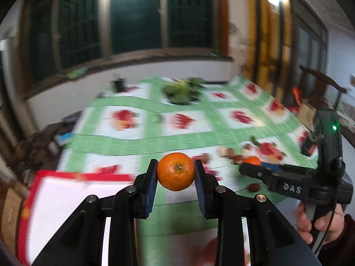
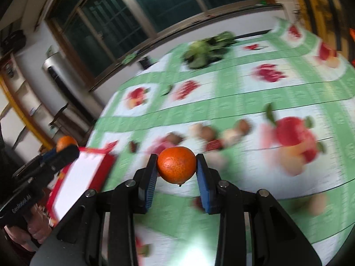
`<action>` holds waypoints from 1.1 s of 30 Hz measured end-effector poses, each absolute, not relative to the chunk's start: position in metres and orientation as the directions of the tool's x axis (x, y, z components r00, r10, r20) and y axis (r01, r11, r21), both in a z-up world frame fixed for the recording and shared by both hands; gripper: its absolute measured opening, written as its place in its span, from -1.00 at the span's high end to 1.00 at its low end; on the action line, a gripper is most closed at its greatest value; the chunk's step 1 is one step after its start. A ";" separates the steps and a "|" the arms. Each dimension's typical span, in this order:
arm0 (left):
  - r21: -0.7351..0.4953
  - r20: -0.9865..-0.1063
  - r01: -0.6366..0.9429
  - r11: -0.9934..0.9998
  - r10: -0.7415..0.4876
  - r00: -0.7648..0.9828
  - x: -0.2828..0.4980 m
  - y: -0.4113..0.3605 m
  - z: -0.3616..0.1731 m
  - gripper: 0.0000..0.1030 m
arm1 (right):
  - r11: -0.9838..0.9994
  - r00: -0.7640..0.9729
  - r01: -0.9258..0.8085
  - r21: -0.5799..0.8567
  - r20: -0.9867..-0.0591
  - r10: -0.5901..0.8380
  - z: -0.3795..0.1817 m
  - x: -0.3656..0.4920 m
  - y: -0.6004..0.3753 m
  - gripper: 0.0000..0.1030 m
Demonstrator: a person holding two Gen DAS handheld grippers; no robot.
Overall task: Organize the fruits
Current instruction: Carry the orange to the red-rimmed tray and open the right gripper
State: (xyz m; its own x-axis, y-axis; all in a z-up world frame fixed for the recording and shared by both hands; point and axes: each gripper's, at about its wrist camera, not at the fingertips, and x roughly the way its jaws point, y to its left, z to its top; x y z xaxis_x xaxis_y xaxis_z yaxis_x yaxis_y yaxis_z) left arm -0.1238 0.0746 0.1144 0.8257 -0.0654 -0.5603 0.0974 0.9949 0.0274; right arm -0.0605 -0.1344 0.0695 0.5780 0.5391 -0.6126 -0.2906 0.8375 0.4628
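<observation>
My left gripper (image 1: 176, 171) is shut on a small orange tangerine (image 1: 176, 171), held above the table between the blue pads. My right gripper (image 2: 176, 165) is shut on a second tangerine (image 2: 176, 165) in the same way. In the left wrist view the right gripper (image 1: 249, 166) shows at the right with its tangerine (image 1: 252, 160) at the tip. The right wrist view has the left gripper (image 2: 66, 149) at the left, carrying its tangerine (image 2: 66, 143). A red-rimmed white tray (image 1: 66, 190) lies at the table's left edge. Small reddish and pale fruits (image 2: 208, 133) are scattered on the cloth.
A green and white tablecloth (image 1: 188, 141) printed with fruit pictures covers the table. Leafy greens (image 1: 183, 89) lie at the far side by a dark small object (image 1: 119, 84). Windows and a wall stand behind. A hand (image 1: 319, 223) grips the right tool's handle.
</observation>
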 end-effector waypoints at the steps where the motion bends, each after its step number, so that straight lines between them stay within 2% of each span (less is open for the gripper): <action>1: 0.029 -0.557 0.063 0.998 -0.037 0.830 -0.129 0.085 0.116 0.39 | 0.833 0.565 -0.318 0.452 -0.615 0.550 0.072 -0.065 -0.120 0.30; 7: -0.003 -0.566 -0.131 0.991 0.107 0.817 -0.158 0.161 0.113 0.39 | 0.774 0.477 -0.473 0.420 -0.617 0.626 0.083 -0.095 -0.045 0.30; 12: 0.002 -0.569 -0.218 0.976 0.180 0.803 -0.177 0.195 0.103 0.39 | 0.712 0.390 -0.562 0.421 -0.625 0.677 0.078 -0.114 0.008 0.30; 20: 0.028 -0.612 -0.265 0.964 0.226 0.758 -0.182 0.217 0.082 0.39 | 0.658 0.290 -0.623 0.422 -0.657 0.696 0.058 -0.128 0.063 0.30; 33: 0.069 -0.706 -0.281 0.957 0.246 0.664 -0.181 0.231 0.047 0.36 | 0.655 0.259 -0.669 0.352 -0.715 0.649 0.044 -0.139 0.101 0.30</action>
State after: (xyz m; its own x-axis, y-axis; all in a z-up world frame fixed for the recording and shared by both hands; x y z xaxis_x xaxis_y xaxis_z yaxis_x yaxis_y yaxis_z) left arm -0.1812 0.2308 0.0472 0.6639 0.2456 -0.7064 -0.2811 0.9572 0.0687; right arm -0.1386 0.1009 0.0444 0.2593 0.6488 -0.7154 -0.6686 0.6551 0.3518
